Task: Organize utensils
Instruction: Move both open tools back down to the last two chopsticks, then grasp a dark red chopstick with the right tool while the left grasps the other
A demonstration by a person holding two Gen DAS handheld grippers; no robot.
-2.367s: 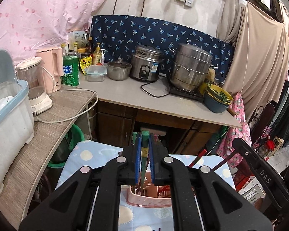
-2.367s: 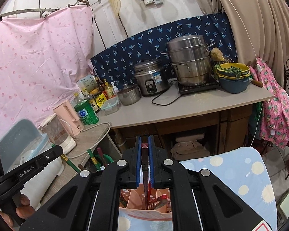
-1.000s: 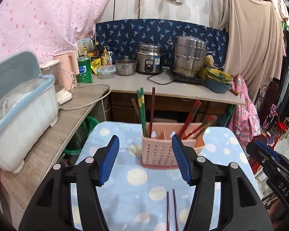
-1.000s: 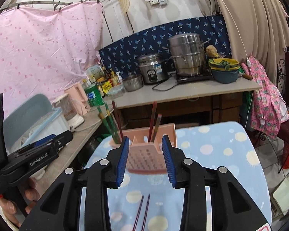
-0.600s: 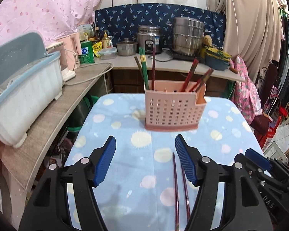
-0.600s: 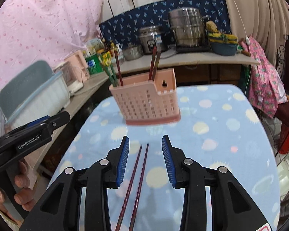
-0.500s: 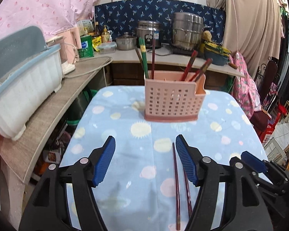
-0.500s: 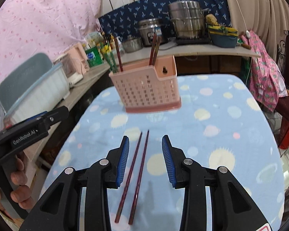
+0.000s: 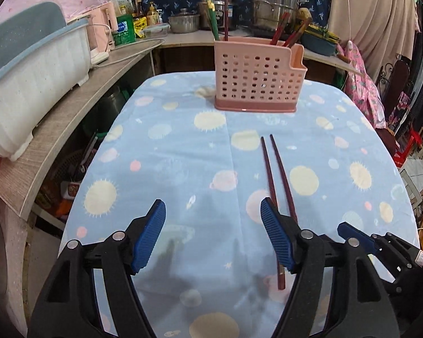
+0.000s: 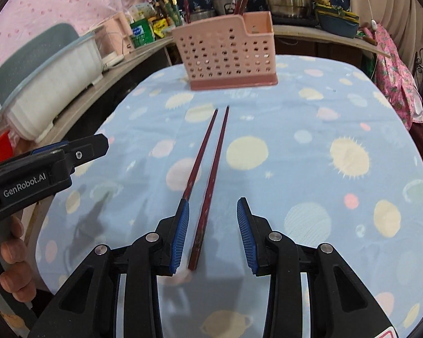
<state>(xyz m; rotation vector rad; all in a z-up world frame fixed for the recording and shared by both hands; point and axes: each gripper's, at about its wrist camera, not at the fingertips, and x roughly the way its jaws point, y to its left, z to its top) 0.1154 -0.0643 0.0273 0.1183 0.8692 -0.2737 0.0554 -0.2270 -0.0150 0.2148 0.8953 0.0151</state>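
The right gripper [image 10: 213,233], half open and empty, reaches for the two chopsticks [image 10: 211,169]. Next it must pinch one. The left gripper [image 9: 213,236] has just been opening wide, empty; the pink basket [image 10: 225,53] waits at 12 o'clock.

— What are your tools looking like?
— You're holding two matte black plastic grippers, left gripper [image 9: 213,235] and right gripper [image 10: 213,232], each wearing ribbed blue rubber pads [image 10: 180,232] and round silver screws [image 10: 152,237]. White "GenRobot.AI" lettering [image 10: 24,187] is showing on the left one's side.

Light: even, soft indoor.
Shadows: faint grey on tablecloth [image 9: 183,169] near each view's bottom.
Edges: fisheye curve, dark corners.
Blur: slight.
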